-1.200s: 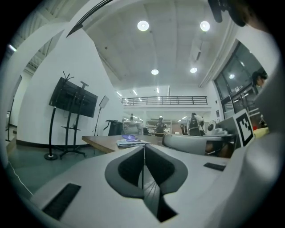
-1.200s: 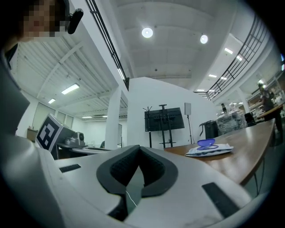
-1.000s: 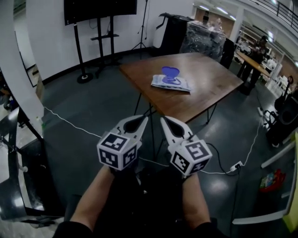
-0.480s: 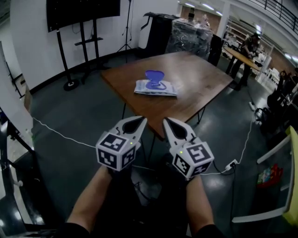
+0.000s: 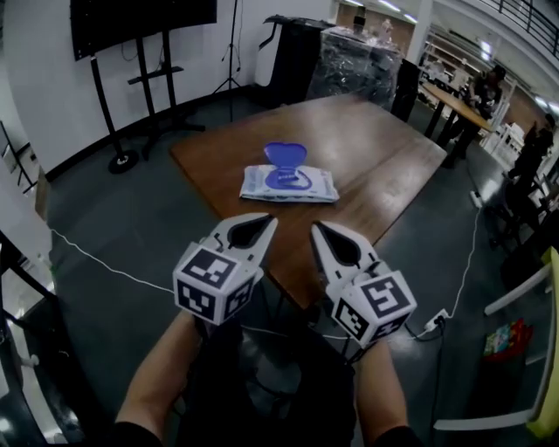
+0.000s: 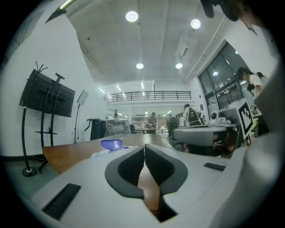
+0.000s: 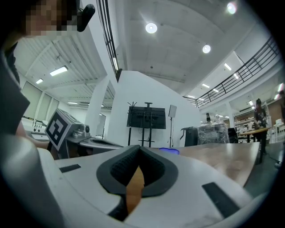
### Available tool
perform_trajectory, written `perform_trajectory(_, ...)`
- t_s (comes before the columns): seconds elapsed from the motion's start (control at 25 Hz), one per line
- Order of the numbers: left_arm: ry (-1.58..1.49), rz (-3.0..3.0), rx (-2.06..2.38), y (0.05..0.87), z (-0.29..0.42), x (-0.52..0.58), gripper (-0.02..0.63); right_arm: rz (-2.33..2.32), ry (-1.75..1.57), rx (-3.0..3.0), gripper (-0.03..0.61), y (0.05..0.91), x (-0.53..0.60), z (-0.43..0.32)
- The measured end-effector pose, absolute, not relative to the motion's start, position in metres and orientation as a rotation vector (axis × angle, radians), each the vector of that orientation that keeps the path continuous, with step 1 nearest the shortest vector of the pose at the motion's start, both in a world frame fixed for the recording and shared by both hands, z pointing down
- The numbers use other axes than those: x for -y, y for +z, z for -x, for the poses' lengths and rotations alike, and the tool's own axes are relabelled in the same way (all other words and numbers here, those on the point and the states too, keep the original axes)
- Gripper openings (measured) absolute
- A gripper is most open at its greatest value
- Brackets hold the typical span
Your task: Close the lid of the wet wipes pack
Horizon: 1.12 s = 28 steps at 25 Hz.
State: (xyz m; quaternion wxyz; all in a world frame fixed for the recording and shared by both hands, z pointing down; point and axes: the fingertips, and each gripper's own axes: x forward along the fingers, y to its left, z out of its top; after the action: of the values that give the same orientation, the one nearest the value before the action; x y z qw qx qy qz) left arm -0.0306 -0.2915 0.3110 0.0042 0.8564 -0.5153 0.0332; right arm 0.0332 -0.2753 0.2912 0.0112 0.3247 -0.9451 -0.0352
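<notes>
Head view gives me a brown wooden table (image 5: 384,166) standing corner-on to me on a dark, glossy floor (image 5: 131,218). The wet wipes pack (image 5: 293,185) lies flat on the table towards its near corner, and its blue lid (image 5: 285,157) stands up open at the pack's far edge. I hold the left gripper (image 5: 267,222) and the right gripper (image 5: 317,229) side by side at that corner, both short of the pack and touching nothing. In each gripper view the jaws are pressed together with nothing between them, and the tabletop runs level beyond them. A white cable (image 5: 96,257) trails across the floor on the left, and a white power strip (image 5: 439,318) lies on the right. Behind the table I see a dark screen on a wheeled stand (image 5: 140,17) against the white wall, plastic-wrapped equipment (image 5: 360,61), and a person (image 5: 486,87) at a far bench.
</notes>
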Motion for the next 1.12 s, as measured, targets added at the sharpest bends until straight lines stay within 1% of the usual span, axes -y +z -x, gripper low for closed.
perform_trajectory(0.48,0.271,-2.7,1.605,0.306,0.05,0.377,0.014,-0.884,-0.178,2.885,0.008,0.279,0.369,-0.004)
perform_trajectory(0.72,0.354,-2.696,1.648,0.295,0.062,0.415,0.014,-0.918,-0.208,2.788,0.009,0.279,0.42,-0.009)
perform_trajectory(0.84,0.4,-2.68,1.645,0.3,0.072,0.437,0.014,-0.9,-0.172,2.778,0.013,0.283,0.447,-0.008)
perform_trajectory(0.88,0.409,-2.675,1.632,0.301,0.074,0.444,0.014,-0.878,-0.145,2.781,0.055,0.285,0.455,-0.007)
perform_trajectory(0.92,0.411,-2.67,1.611,0.303,0.075,0.452,0.014,-0.858,-0.118,2.782,0.076,0.286,0.463,-0.006)
perform_trajectory(1.04,0.398,-2.644,1.531,0.306,0.079,0.474,0.018,-0.84,-0.069,2.764,0.091,0.287,0.489,-0.005)
perform_trajectory(1.08,0.396,-2.633,1.508,0.308,0.081,0.481,0.032,-0.831,-0.05,2.76,0.091,0.289,0.497,-0.004)
perform_trajectory(1.12,0.393,-2.623,1.488,0.312,0.084,0.487,0.059,-0.812,-0.023,2.76,0.104,0.292,0.504,-0.003)
